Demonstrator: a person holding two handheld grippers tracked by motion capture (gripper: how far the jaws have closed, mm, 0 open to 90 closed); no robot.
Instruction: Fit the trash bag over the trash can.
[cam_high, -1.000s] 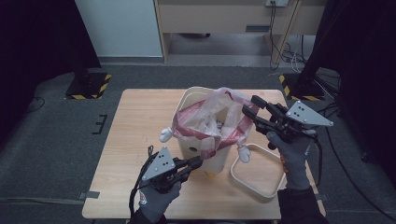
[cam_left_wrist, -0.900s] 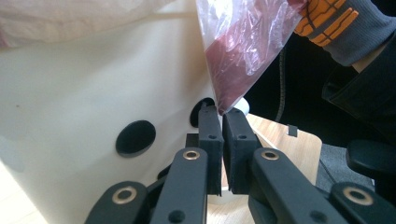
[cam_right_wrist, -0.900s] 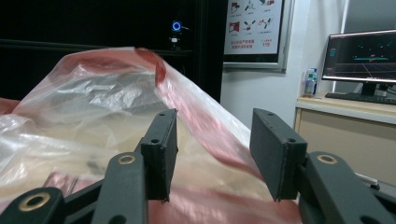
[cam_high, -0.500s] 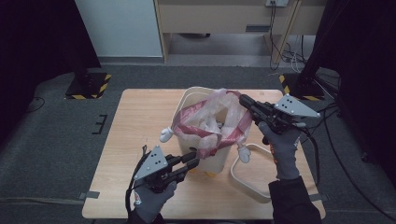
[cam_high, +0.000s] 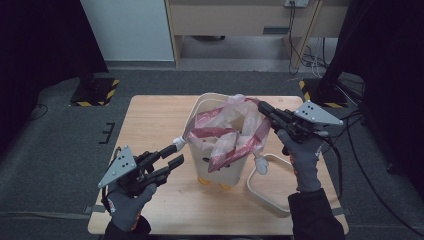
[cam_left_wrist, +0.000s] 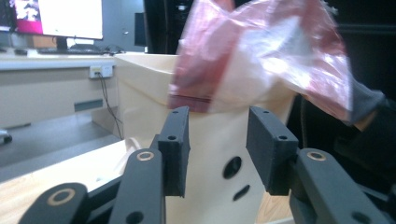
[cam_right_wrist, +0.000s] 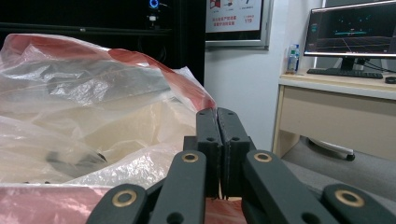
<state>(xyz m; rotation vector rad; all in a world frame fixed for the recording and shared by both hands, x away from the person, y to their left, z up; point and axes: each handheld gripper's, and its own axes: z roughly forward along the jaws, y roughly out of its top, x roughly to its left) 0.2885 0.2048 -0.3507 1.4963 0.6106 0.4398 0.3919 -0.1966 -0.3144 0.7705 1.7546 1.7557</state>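
A cream bin stands mid-table, lined with a clear bag that has a red rim. My right gripper is at the bin's upper right edge, shut on the bag's rim, which rises toward its tip. In the right gripper view its pads press together with the bag bulging beside them. My left gripper is beside the bin's left wall. Its jaws have just been opening and are open, with nothing between them. In the left gripper view its jaws face the bin and bag.
A cream ring frame lies on the wooden table right of the bin. White knobs stick out from the bin's sides. Black stands with striped bases and cables are on the floor beyond.
My left gripper moved toward the bin's left side and opened its jaws. My right gripper's jaws closed at the bag's rim and the hand stayed put.
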